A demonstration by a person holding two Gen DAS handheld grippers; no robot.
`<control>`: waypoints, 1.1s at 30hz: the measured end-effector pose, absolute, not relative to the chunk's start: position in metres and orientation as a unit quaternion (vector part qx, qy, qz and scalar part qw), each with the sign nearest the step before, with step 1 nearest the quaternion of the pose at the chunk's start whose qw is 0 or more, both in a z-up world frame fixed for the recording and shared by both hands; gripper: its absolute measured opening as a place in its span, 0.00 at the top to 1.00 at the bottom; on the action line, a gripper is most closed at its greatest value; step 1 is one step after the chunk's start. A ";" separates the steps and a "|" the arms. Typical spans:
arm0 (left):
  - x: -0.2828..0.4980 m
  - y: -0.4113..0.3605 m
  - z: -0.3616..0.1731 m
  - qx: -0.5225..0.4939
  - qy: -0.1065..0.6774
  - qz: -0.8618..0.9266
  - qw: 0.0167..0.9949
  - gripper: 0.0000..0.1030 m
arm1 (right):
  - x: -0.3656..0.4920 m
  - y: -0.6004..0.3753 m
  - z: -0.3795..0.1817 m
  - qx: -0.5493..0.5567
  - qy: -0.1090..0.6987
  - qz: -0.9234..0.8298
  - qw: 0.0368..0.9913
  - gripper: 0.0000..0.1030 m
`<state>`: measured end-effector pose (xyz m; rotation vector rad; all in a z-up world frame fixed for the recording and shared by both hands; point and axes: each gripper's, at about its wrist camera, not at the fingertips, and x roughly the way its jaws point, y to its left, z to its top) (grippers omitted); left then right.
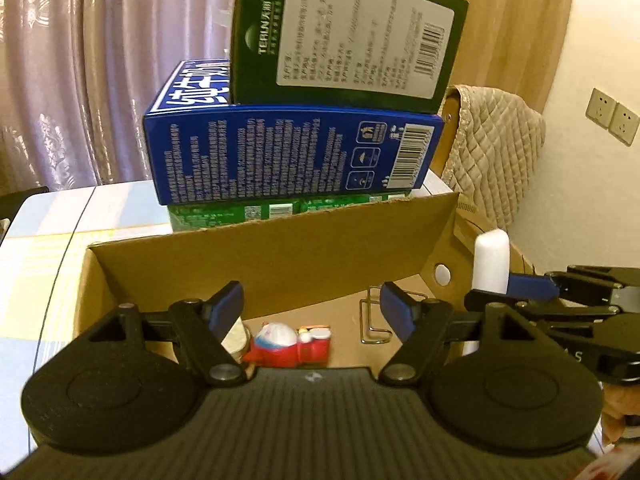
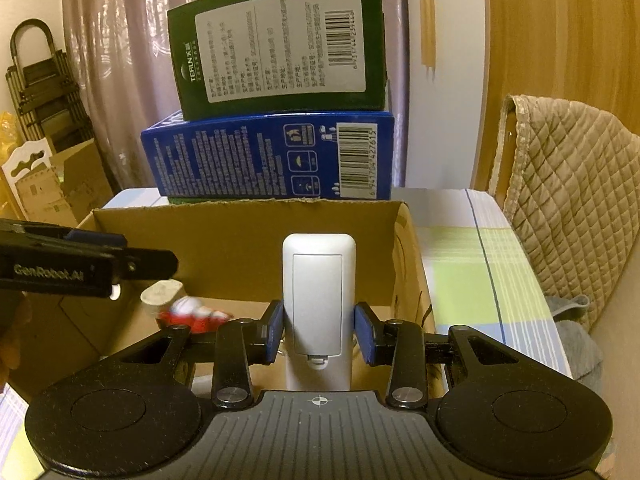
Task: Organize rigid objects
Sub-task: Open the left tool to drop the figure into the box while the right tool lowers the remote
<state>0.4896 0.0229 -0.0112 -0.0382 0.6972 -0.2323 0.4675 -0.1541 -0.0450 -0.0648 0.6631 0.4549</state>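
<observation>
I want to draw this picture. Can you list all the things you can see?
cardboard box: one, brown, open, on the table
toy figure: one, red and white, inside the box
wire clip: one, metal, inside the box
remote: one, white, above the box
cartons: three, dark green on blue on green, stacked behind the box
chair cover: one, beige quilted, right
left gripper: black, jaws open, empty
right gripper: black, jaws shut on the remote
</observation>
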 end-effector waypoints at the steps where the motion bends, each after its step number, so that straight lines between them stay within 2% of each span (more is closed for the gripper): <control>1: 0.489 0.024 -0.010 -0.018 0.339 -0.113 0.934 0.31 | 0.467 -0.154 -0.045 -0.032 0.324 0.221 0.919 0.66; 25: 0.478 0.028 -0.003 -0.015 0.334 -0.113 0.936 0.31 | 0.468 -0.155 -0.042 -0.018 0.318 0.220 0.922 0.66; 26: 0.478 0.028 -0.002 -0.014 0.333 -0.112 0.936 0.31 | 0.468 -0.157 -0.040 -0.012 0.315 0.222 0.923 0.65; 28: 0.476 0.029 -0.001 -0.015 0.331 -0.112 0.937 0.31 | 0.467 -0.160 -0.037 -0.004 0.307 0.224 0.925 0.51; 33: 0.468 0.030 0.004 -0.016 0.328 -0.111 0.938 0.31 | 0.460 -0.165 -0.026 -0.003 0.297 0.219 0.930 0.47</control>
